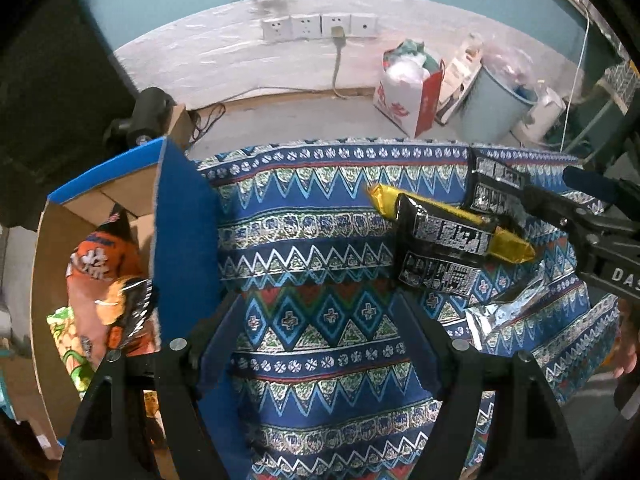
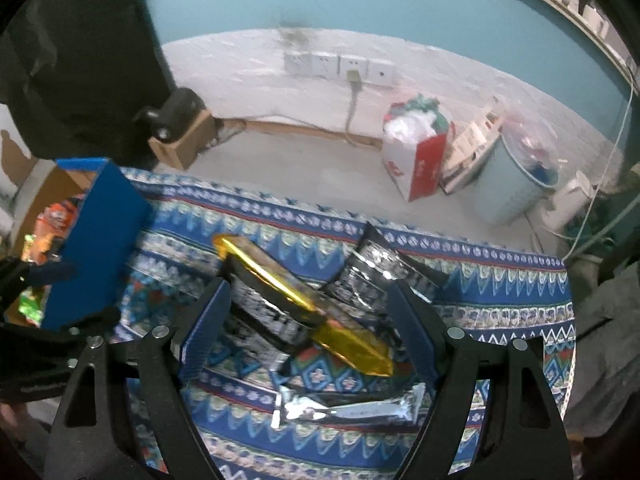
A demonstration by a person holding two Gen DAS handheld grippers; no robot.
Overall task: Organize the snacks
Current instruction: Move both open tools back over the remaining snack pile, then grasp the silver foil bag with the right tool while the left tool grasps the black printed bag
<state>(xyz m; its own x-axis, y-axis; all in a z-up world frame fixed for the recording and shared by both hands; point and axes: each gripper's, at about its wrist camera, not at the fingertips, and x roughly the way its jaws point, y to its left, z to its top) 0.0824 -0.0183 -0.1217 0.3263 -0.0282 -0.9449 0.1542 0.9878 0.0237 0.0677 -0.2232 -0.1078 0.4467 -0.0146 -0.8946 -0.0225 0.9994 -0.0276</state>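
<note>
A gold snack bar (image 1: 452,216) lies across black-and-silver snack packets (image 1: 444,256) on the patterned blue cloth (image 1: 312,240). A silver wrapper (image 1: 504,312) lies in front of them. A blue-edged cardboard box (image 1: 176,216) at the left holds orange snack bags (image 1: 100,264). My left gripper (image 1: 320,320) is open and empty over bare cloth beside the box. My right gripper (image 2: 308,312) is open, with its jaws either side of the gold bar (image 2: 304,300) and a black packet (image 2: 272,312). It also shows at the right of the left wrist view (image 1: 572,208).
Beyond the cloth's far edge is the floor, with a red-and-white paper bag (image 1: 408,92), a pale blue bin (image 1: 492,104) and a white kettle (image 1: 540,116). Wall sockets (image 1: 320,26) with a plugged cable are on the wall. A second black packet (image 2: 380,272) lies further right.
</note>
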